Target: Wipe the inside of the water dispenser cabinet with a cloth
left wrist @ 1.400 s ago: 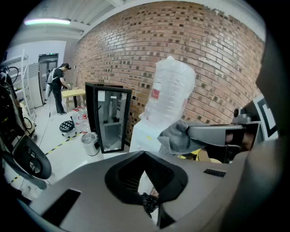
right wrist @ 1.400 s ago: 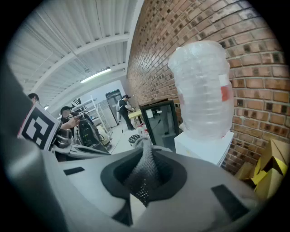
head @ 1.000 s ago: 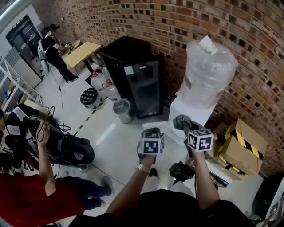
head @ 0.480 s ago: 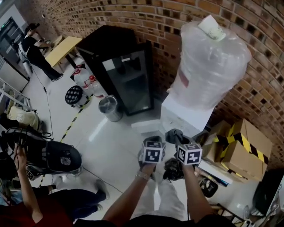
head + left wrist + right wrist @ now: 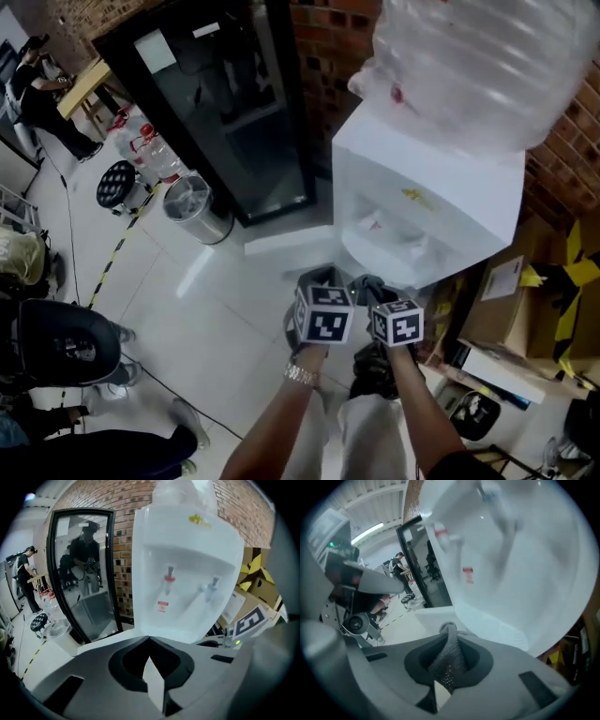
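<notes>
1. At the far left, a metal bin [image 5: 190,208] is standing on the white floor [image 5: 234,319], just beside a black fridge [image 5: 234,112] with a glass door.
2. The left gripper [image 5: 149,641] is pointing toward the white water dispenser [image 5: 427,202]. Its jaws are pressing together, and nothing is lying between them.
3. The right gripper [image 5: 449,631] is hanging just beside the left one. Its jaws are clamping a dark grey cloth [image 5: 447,660], which is bunching up between them, near the front of the dispenser but not touching it.
4. The dispenser is standing to the right of the fridge, against the brick wall [image 5: 328,37], just beyond both grippers. Its red tap [image 5: 169,578] and blue tap [image 5: 213,582] are facing them.
5. A big clear bottle [image 5: 487,66] is sitting on top of the dispenser.
6. At the right, cardboard boxes [image 5: 511,300] are lying on the floor.
</notes>
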The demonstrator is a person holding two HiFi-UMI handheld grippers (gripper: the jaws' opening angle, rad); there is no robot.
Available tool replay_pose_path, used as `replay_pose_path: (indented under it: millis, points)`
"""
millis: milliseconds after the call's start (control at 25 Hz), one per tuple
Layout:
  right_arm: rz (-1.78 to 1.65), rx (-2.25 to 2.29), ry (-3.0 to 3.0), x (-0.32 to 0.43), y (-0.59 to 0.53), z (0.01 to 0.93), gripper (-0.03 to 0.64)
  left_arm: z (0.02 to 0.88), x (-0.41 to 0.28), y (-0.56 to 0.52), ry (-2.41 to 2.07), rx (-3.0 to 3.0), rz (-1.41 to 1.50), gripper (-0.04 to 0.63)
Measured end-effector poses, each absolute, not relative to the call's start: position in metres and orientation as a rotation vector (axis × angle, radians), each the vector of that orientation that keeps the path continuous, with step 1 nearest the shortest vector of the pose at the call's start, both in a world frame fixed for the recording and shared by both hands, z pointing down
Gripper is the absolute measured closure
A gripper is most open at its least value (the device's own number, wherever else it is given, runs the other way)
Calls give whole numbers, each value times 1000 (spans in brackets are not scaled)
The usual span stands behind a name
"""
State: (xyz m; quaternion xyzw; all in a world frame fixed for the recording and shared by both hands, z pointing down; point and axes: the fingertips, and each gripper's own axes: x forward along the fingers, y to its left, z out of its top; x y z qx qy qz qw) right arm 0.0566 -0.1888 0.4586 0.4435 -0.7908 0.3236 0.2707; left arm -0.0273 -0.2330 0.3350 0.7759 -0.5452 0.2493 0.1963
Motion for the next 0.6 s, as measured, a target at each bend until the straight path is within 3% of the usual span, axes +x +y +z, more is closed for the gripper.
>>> replay_pose_path:
  millis: [360, 600]
  points:
    - [886, 1278, -2103, 46, -267, 659, 589, 476, -30, -292, -1535, 2167, 638, 592]
    - [793, 1480, -2144, 65, -316, 694, 589, 519, -24, -302, -1554, 2213, 563, 592]
